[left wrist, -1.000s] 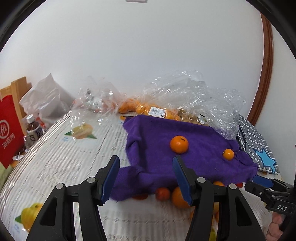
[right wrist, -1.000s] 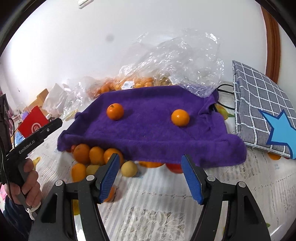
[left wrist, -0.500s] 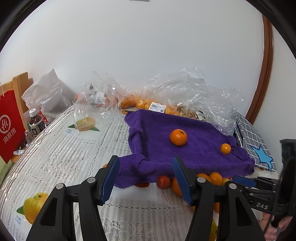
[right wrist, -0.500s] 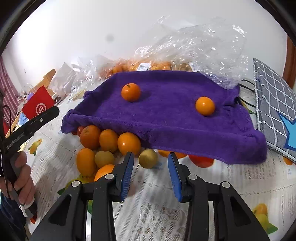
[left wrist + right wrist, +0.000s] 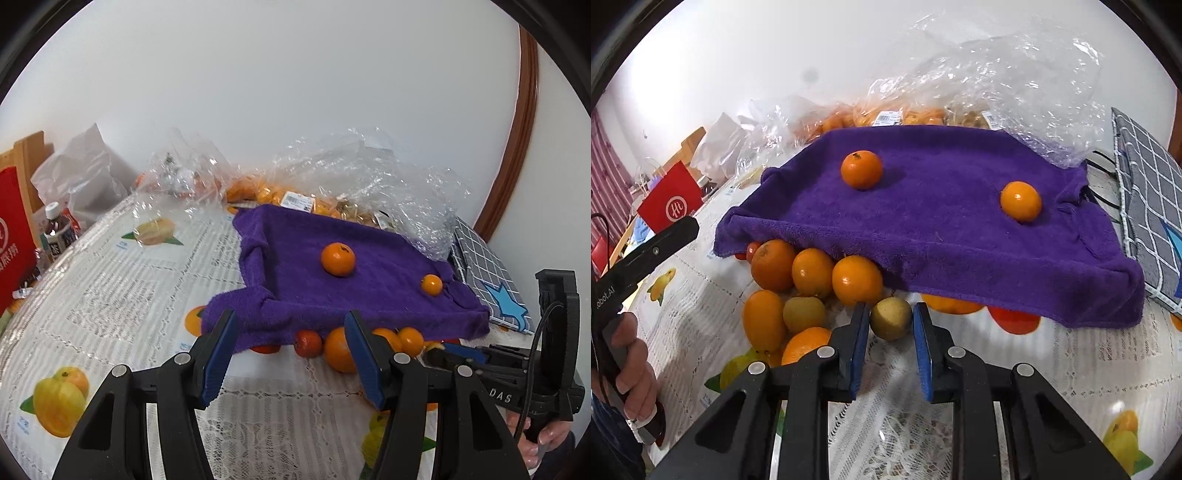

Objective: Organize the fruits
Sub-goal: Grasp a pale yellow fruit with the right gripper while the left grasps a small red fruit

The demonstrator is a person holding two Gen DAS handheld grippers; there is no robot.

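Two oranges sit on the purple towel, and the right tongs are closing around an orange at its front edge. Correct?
Not quite: the right wrist view shows the right tongs around a yellow-green fruit, not an orange. Two oranges do sit on the purple towel.

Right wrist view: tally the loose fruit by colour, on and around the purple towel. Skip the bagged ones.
Orange fruit on the purple towel: 2
Orange at its front edge: 6
Yellowish fruit: 2
Red fruit, partly under the towel: 3
Total: 13
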